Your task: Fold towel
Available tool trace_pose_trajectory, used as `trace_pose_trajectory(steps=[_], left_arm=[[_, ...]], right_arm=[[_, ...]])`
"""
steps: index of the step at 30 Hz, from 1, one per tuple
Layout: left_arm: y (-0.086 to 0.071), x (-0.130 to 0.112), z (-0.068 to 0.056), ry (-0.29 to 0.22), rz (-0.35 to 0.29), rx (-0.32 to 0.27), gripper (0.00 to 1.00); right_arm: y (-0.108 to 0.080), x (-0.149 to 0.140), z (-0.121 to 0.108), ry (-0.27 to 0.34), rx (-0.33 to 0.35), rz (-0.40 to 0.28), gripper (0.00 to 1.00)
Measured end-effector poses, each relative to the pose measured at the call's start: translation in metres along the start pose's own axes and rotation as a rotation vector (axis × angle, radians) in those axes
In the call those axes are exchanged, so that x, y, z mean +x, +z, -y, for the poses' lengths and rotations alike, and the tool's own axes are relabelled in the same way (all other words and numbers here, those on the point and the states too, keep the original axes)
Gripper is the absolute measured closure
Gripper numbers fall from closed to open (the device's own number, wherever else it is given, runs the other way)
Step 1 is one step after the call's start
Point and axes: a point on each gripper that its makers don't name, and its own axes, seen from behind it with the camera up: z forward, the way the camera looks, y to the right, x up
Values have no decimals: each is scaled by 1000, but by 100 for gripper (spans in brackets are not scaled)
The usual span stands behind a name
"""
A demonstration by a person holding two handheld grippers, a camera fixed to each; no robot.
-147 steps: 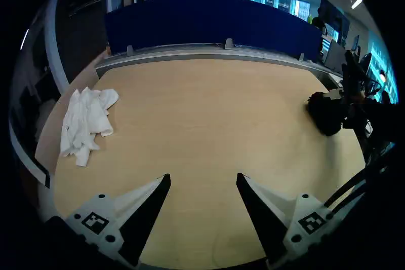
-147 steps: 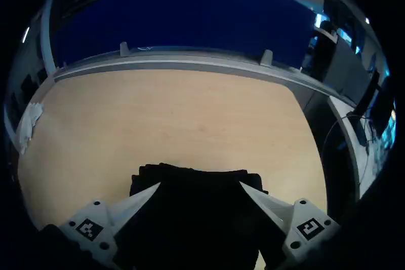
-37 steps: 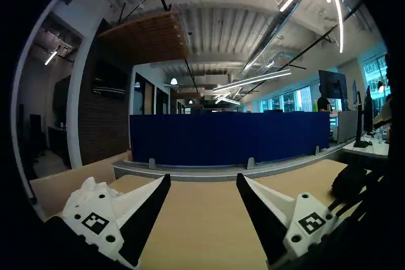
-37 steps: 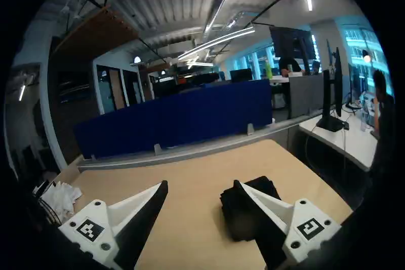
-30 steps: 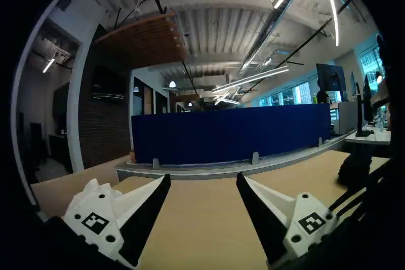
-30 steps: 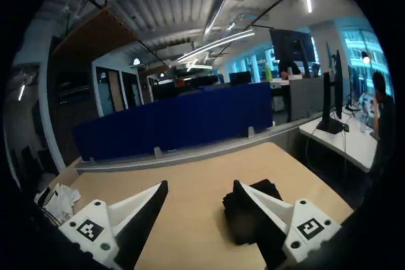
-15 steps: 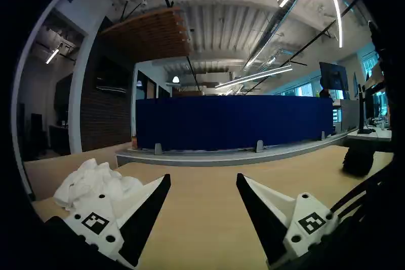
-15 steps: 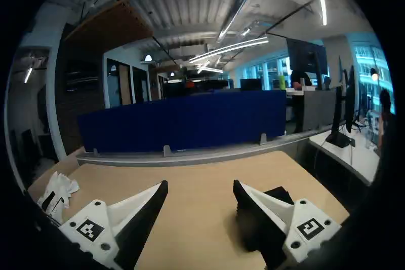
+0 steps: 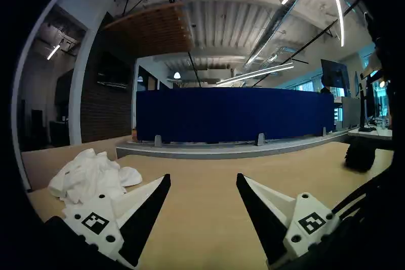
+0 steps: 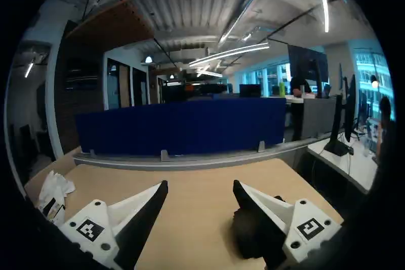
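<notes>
Wooden counter (image 9: 212, 209): crumpled white towel (image 9: 88, 181) near left edge, now looming larger before left tool (image 9: 202, 176). Left tool and right tool (image 10: 199, 183) gape, empty. Next fold likely due.

The right tool (image 10: 199, 184) hid much of a blurred black cloth (image 10: 248, 237). The left tool (image 9: 202, 176) covered part of the white towel (image 9: 88, 176).

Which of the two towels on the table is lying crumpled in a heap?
The white towel, bunched up beside the left gripper; the black towel by the right gripper is a compact block.
</notes>
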Motion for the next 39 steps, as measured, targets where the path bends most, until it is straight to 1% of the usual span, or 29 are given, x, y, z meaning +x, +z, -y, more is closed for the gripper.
trace_pose_trajectory(steps=[5,14,20,23,33,39], left_arm=[[1,-3,-2,5,4,-5,3],[5,-11,-2,-4,26,-8,3],[5,-10,-7,-5,32,-22,4],[5,-9,-7,-6,32,-22,4],[3,-10,-7,-4,36,-20,3],[3,-10,-7,-3,36,-20,3]], right_arm=[[0,-4,2,-1,4,9,0],[-2,2,0,-7,2,2,0],[0,0,4,-5,17,3,0],[1,-1,5,-4,24,4,0],[-3,13,-4,23,45,-42,0],[-3,19,-19,34,48,-82,0]])
